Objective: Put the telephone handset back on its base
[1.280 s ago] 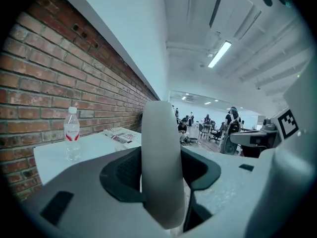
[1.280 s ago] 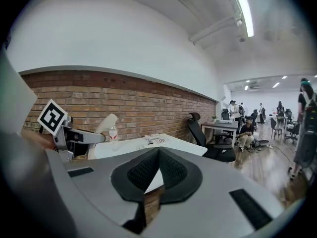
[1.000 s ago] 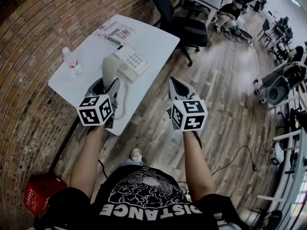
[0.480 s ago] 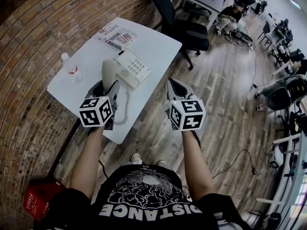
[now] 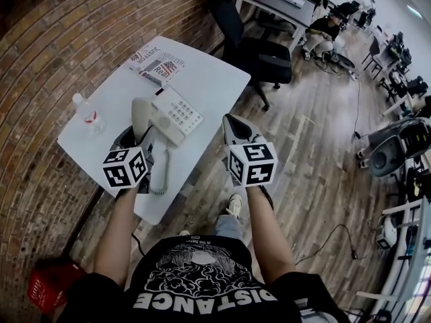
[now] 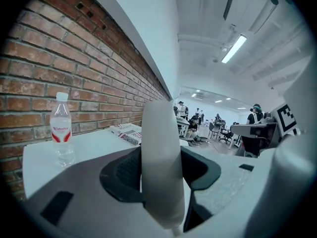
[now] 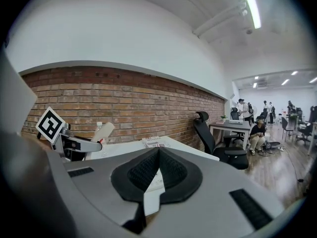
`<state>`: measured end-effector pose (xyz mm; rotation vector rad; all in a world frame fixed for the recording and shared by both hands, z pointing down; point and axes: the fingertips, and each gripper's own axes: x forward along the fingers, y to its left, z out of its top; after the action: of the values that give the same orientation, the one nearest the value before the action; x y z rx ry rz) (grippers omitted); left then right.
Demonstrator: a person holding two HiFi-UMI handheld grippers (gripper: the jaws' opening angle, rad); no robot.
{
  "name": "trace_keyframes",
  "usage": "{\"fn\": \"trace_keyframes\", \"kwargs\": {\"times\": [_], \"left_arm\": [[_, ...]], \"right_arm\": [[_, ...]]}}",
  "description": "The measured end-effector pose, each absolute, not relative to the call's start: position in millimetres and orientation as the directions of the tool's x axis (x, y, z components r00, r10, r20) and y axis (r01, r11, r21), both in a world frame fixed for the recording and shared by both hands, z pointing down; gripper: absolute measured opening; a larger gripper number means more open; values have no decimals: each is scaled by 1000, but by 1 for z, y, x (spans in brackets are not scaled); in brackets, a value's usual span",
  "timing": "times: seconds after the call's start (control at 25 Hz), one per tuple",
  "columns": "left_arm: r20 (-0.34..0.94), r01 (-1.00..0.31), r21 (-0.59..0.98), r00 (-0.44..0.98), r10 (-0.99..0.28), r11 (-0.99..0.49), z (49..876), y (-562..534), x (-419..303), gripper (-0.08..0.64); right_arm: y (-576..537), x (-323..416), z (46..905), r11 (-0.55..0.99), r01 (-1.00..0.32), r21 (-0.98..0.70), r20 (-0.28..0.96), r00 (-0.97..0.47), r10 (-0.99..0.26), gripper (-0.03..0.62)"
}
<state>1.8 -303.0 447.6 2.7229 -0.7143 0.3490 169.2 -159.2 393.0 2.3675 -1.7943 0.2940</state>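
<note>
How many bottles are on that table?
1. The bottle stands upright by the table's wall-side edge, left of the phone base in the head view. Nothing seems to hide another.

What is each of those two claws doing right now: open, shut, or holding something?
Left gripper: closed on the telephone handset.
Right gripper: closed, nothing between its jaws.

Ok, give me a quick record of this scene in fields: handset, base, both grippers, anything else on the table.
handset: upright in the left gripper, not seated on the base
left gripper: shut on the handset
right gripper: shut, empty
base: on the white table, keypad up
also on table: water bottle, booklets
</note>
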Motion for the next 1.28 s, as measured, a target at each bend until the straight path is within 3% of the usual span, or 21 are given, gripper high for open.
{"fn": "trace_keyframes", "kwargs": {"times": [0.56, 1.28], "left_arm": [[371, -733, 218, 673, -639, -645, 469, -324, 57, 216], [502, -910, 286, 409, -762, -300, 494, -326, 63, 216]], "right_arm": [[-239, 269, 401, 1, -1000, -8, 267, -4, -964, -2], [-305, 272, 413, 357, -934, -26, 286, -349, -892, -2]]}}
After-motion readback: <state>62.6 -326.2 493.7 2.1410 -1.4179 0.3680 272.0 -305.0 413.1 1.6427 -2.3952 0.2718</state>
